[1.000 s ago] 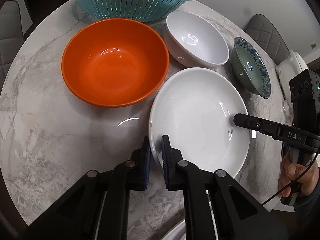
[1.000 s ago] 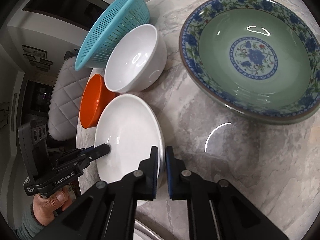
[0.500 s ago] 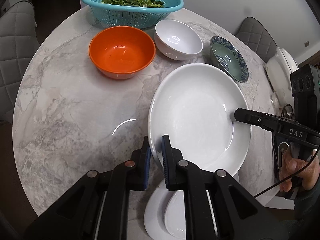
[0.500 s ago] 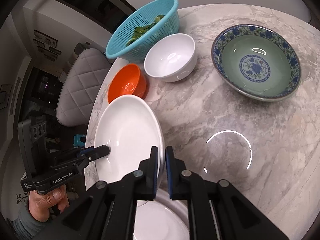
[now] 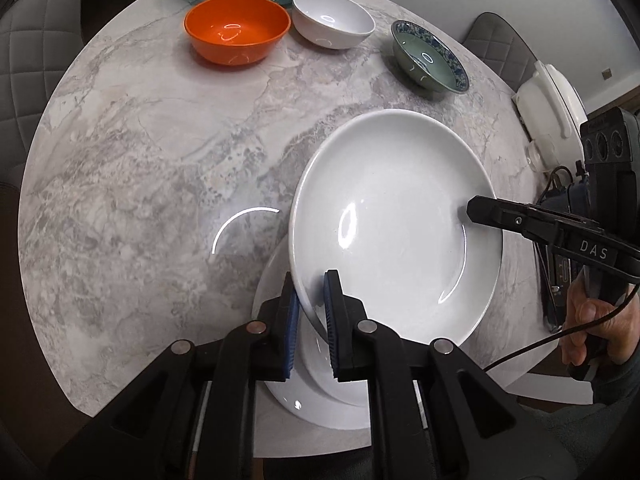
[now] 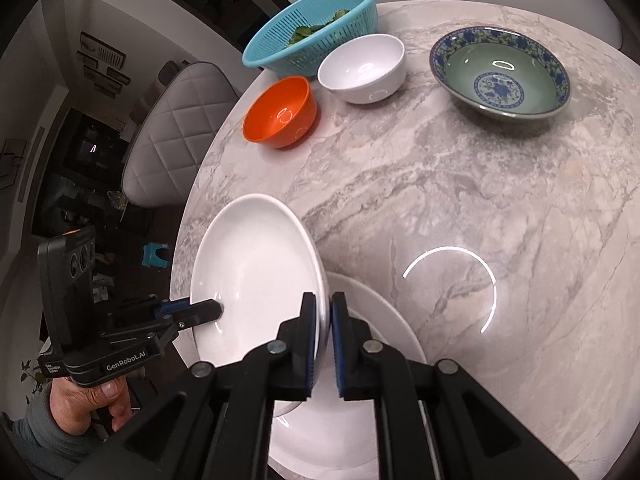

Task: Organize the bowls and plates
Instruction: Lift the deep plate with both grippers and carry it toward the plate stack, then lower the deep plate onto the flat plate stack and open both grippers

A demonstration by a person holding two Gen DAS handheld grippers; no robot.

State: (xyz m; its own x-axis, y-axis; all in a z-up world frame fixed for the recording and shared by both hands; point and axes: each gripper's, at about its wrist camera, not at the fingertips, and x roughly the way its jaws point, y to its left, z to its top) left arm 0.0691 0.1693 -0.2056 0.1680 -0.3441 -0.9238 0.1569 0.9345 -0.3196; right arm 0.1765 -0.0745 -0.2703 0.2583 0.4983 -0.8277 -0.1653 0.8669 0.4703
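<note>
Two grippers carry one white plate [image 5: 396, 220] above the marble bench [image 5: 140, 160]. Left gripper [image 5: 312, 312] has its fingers clamped on the near rim; right gripper [image 6: 323, 340] fingers are clamped on the opposite rim. Plate is round, with no long axis, hollow facing up, tilted. It hangs partly over a second white plate [image 6: 384, 320] lying at the bench's near edge. Since a second ago, it has left its spot beside the orange bowl [image 5: 236, 34] and white bowl [image 5: 332, 18].
</note>
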